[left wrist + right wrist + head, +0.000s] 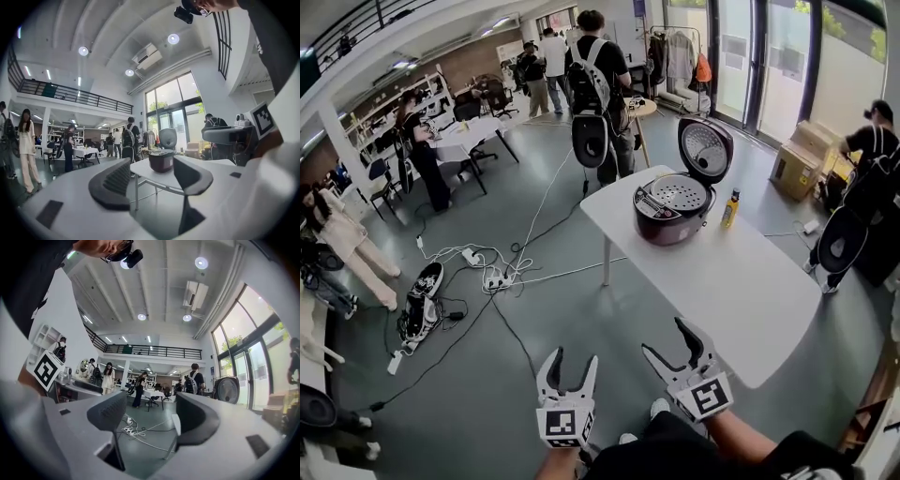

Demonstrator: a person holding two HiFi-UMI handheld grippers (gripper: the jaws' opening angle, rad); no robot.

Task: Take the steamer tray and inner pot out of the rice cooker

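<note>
My left gripper (573, 359) and my right gripper (666, 337) both have their jaws spread apart, with nothing in them. The rice cooker (667, 223) sits far off on the white table (750, 291). Its lid (706, 148) is up and the steamer tray (677, 193) is inside.

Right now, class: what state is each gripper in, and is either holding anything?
Left gripper: open, holding nothing.
Right gripper: open, holding nothing.
</note>
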